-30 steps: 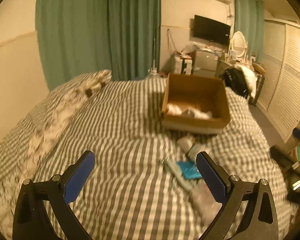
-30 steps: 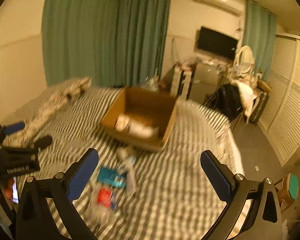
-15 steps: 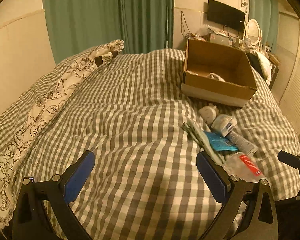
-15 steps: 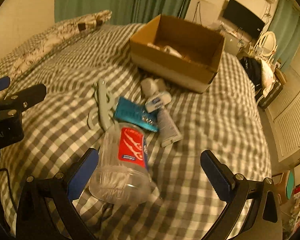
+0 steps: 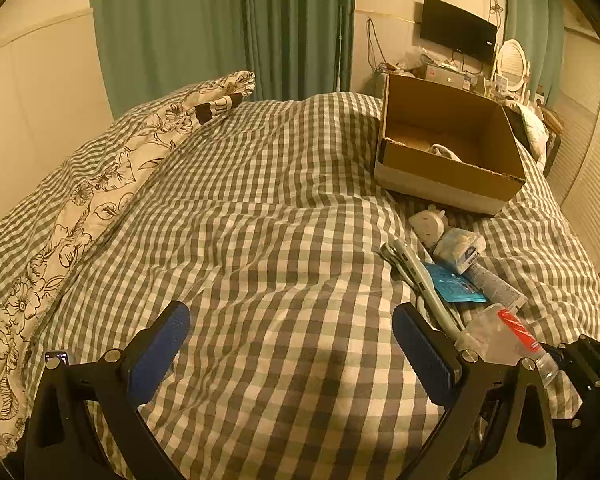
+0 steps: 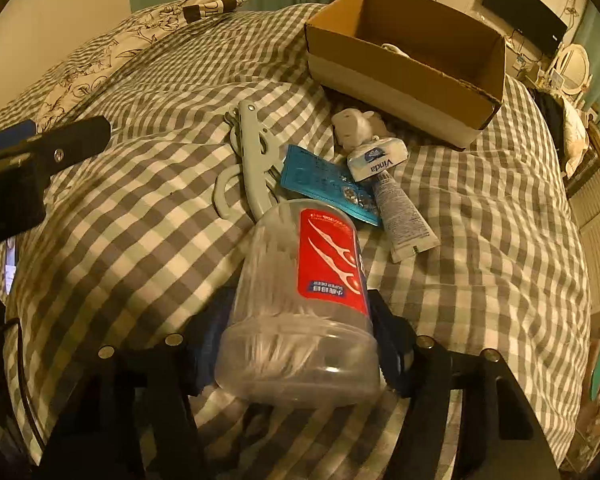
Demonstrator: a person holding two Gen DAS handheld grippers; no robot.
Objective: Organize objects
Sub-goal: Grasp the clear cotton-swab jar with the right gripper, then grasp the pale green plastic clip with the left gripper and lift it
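My right gripper (image 6: 298, 354) is shut on a clear plastic jar (image 6: 304, 300) with a red label, lying on the checked bed; the jar also shows in the left wrist view (image 5: 500, 336). Beyond it lie a grey-green tool (image 6: 254, 164), a blue packet (image 6: 324, 184), a white tube (image 6: 404, 216), a Vinda tissue pack (image 6: 376, 162) and a small white toy (image 6: 354, 128). An open cardboard box (image 6: 412, 56) stands behind them, also in the left wrist view (image 5: 448, 148). My left gripper (image 5: 290, 356) is open and empty over bare bedding.
A floral pillow (image 5: 100, 192) lies along the bed's left side. Green curtains (image 5: 220, 28) hang behind. A white item (image 5: 444, 152) lies in the box. A wall TV (image 5: 458, 28), a cluttered desk and louvred wardrobe doors (image 5: 588, 152) are at the right.
My right gripper has moved down to the jar and closed on it. My left gripper has held its place over the bedding, still open.
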